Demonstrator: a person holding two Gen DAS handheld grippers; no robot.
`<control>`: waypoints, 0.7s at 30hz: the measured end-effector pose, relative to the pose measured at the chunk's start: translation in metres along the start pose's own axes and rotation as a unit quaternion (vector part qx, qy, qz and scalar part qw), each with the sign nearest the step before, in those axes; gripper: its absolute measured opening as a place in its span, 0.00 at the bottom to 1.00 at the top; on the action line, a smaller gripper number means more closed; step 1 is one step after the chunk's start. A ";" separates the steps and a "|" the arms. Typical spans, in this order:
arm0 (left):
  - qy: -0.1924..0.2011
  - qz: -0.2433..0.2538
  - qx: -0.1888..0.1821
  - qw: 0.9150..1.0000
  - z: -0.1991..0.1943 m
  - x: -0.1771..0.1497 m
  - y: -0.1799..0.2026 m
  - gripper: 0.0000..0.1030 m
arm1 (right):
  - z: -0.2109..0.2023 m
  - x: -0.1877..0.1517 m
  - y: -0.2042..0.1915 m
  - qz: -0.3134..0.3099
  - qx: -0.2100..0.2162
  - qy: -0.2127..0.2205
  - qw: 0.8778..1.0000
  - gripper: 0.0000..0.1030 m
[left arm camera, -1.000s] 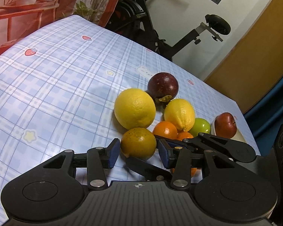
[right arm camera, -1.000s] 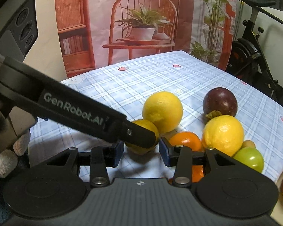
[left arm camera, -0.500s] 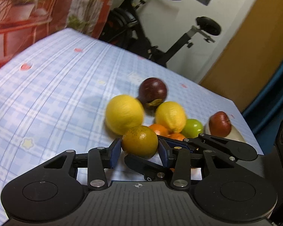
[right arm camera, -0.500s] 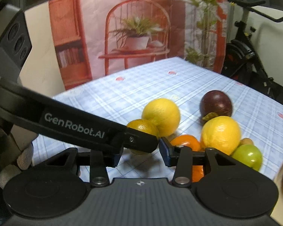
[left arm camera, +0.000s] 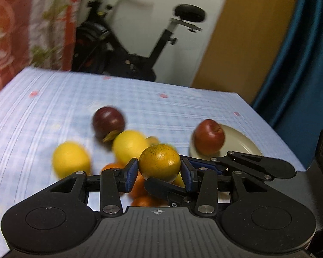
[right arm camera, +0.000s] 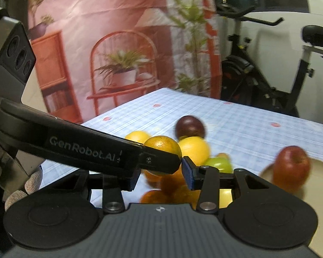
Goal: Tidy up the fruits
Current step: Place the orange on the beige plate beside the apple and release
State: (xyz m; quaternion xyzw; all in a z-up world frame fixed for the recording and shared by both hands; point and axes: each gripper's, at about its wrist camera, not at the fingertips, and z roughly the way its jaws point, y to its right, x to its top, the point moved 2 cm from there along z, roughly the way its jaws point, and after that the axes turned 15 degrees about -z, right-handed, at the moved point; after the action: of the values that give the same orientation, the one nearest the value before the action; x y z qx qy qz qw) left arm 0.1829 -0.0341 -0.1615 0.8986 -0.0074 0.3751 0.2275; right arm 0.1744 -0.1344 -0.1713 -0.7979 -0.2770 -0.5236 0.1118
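My left gripper is shut on a greenish-yellow orange and holds it above the fruit pile; the orange also shows in the right wrist view. Below lie two yellow lemons, a dark purple fruit, small oranges and a green fruit. A red apple sits on a cream plate. My right gripper is open and empty, just below and beside the left gripper's finger.
The table has a blue checked cloth. An exercise bike stands behind it, with a printed backdrop at the far side. The table's right edge lies near a blue curtain.
My left gripper closed on the greenish-yellow orange, lifted it off the table and swung right toward the plate. The right gripper turned right as well.
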 end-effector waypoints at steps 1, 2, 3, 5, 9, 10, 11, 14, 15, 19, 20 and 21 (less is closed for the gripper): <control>-0.003 0.010 -0.002 1.000 0.004 0.003 0.008 0.44 | -0.004 -0.001 0.005 0.008 -0.007 0.002 1.000 0.43; -0.007 0.016 -0.005 1.000 0.009 0.005 0.014 0.44 | -0.008 -0.002 0.011 0.016 -0.014 0.004 1.000 0.43; -0.013 0.023 -0.009 1.000 0.015 0.007 0.022 0.44 | -0.013 -0.004 0.017 0.024 -0.021 0.007 0.999 0.43; -0.023 0.038 -0.014 0.999 0.027 0.008 0.037 0.44 | -0.022 -0.009 0.030 0.043 -0.035 0.010 0.998 0.43; -0.047 0.060 -0.017 0.997 0.051 0.001 0.056 0.44 | -0.034 -0.025 0.056 0.082 -0.059 0.002 0.995 0.43; -0.053 0.063 -0.016 0.996 0.057 -0.001 0.060 0.44 | -0.036 -0.029 0.061 0.091 -0.063 -0.002 0.994 0.43; -0.058 0.065 -0.015 0.996 0.061 -0.003 0.062 0.44 | -0.037 -0.034 0.065 0.098 -0.067 -0.006 0.993 0.43; -0.069 0.073 -0.013 0.995 0.074 -0.007 0.072 0.44 | -0.041 -0.044 0.077 0.120 -0.077 -0.014 0.990 0.43; -0.072 0.074 -0.013 0.995 0.077 -0.007 0.074 0.44 | -0.042 -0.046 0.080 0.126 -0.079 -0.015 0.989 0.43; -0.084 0.078 -0.005 0.993 0.089 -0.011 0.078 0.44 | -0.043 -0.055 0.088 0.140 -0.083 -0.024 0.986 0.43; -0.086 0.079 -0.003 0.993 0.092 -0.012 0.078 0.44 | -0.042 -0.057 0.089 0.143 -0.083 -0.028 0.986 0.43; -0.087 0.080 -0.001 0.993 0.094 -0.013 0.079 0.45 | -0.040 -0.058 0.089 0.144 -0.082 -0.030 0.986 0.43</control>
State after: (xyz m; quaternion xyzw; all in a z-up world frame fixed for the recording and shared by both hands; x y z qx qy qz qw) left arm 0.2221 -0.1456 -0.1964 0.9242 -0.0994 0.3120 0.1964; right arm 0.1757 -0.2452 -0.1966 -0.8514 -0.1182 -0.4987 0.1120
